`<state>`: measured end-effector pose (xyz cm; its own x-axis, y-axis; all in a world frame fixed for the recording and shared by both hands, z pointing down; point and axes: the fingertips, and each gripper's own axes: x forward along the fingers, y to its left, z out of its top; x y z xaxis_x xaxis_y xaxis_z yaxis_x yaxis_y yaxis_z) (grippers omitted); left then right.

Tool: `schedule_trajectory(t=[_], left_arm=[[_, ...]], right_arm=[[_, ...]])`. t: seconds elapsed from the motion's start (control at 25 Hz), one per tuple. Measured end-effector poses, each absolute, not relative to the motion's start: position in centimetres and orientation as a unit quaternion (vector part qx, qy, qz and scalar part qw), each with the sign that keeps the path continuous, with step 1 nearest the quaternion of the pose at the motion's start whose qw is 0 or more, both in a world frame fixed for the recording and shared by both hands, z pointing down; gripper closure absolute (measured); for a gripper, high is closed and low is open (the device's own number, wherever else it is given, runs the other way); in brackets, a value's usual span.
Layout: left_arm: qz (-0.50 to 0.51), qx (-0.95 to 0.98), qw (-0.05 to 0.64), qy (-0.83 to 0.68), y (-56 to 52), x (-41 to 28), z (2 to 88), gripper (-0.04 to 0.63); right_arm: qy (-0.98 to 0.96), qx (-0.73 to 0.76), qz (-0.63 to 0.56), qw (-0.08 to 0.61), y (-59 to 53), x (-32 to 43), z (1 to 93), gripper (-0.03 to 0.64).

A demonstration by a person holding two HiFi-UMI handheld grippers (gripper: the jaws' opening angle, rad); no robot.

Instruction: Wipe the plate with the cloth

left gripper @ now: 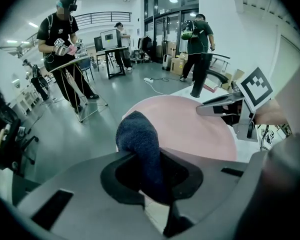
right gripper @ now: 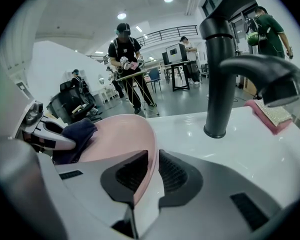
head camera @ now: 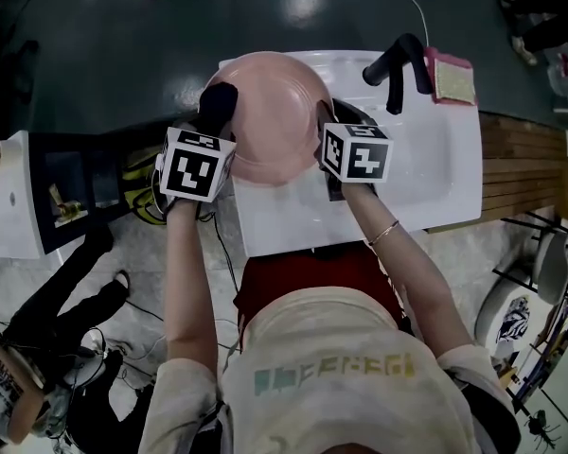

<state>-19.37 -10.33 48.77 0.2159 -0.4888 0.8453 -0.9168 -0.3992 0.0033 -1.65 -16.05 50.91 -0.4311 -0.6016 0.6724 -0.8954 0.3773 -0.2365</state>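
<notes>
The round pink plate [head camera: 276,126] is tilted over the white sink [head camera: 435,168]. The dark blue cloth [head camera: 218,102], bunched, presses on its left edge.

In the head view, the jaws of the left hand-held gripper [head camera: 211,126] and the right hand-held gripper [head camera: 333,135] are covered by their own marker cubes. The near rim of the plate [head camera: 275,112] is hidden behind those cubes. The near edge of the counter [head camera: 435,159] is masked by the person's arms and torso. The print on the person's shirt cannot be read.

In the left gripper view, the lower end of the cloth [left gripper: 139,136] is lost between the jaws. In the right gripper view, the top of the faucet [right gripper: 219,84] is cut off by the upper edge, and part of the sponge [right gripper: 272,115] is concealed behind its spout.
</notes>
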Motion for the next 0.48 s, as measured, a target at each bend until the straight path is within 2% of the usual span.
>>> schedule_trajectory(t=[0.48], left_arm=[[0.357,0.727,0.253,-0.528,-11.9,-20.0,47.2,0.515]], right_arm=[[-0.796,0.492,0.255,0.241,-16.1,-0.4,49.6,0.554]])
